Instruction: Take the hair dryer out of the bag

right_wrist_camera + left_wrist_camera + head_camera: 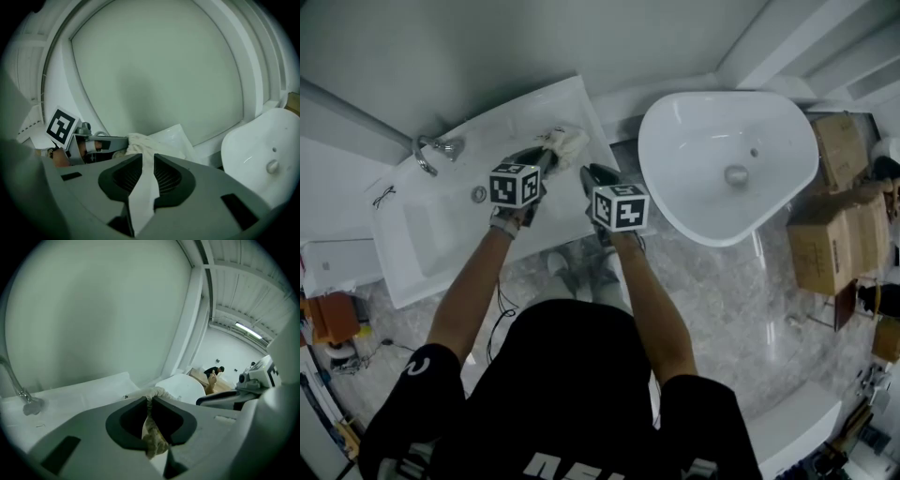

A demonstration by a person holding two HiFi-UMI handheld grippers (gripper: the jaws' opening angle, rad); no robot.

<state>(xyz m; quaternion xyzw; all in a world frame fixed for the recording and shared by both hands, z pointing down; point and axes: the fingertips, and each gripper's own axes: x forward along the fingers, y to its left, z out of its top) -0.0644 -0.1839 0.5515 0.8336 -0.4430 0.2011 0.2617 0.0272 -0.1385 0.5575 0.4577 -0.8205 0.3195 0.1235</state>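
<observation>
A cream cloth bag (pixel 567 142) hangs bunched over the rim of a white rectangular basin (pixel 422 234), with both grippers at it. My left gripper (pixel 547 157) is shut on a fold of the bag's fabric (pixel 153 432), which is pinched between its dark pads (pixel 129 420). My right gripper (pixel 592 174) is just to the right of it. Its jaws are shut on a white strip of the same bag (pixel 142 185), which runs out toward the bunched cloth (pixel 140 143). No hair dryer shows in any view.
A chrome tap (pixel 441 148) stands at the basin's far left. A large white oval tub (pixel 727 159) sits to the right, with cardboard boxes (pixel 830 234) beyond it. The floor (pixel 741 319) is grey marble. Cables lie on the floor by my left arm.
</observation>
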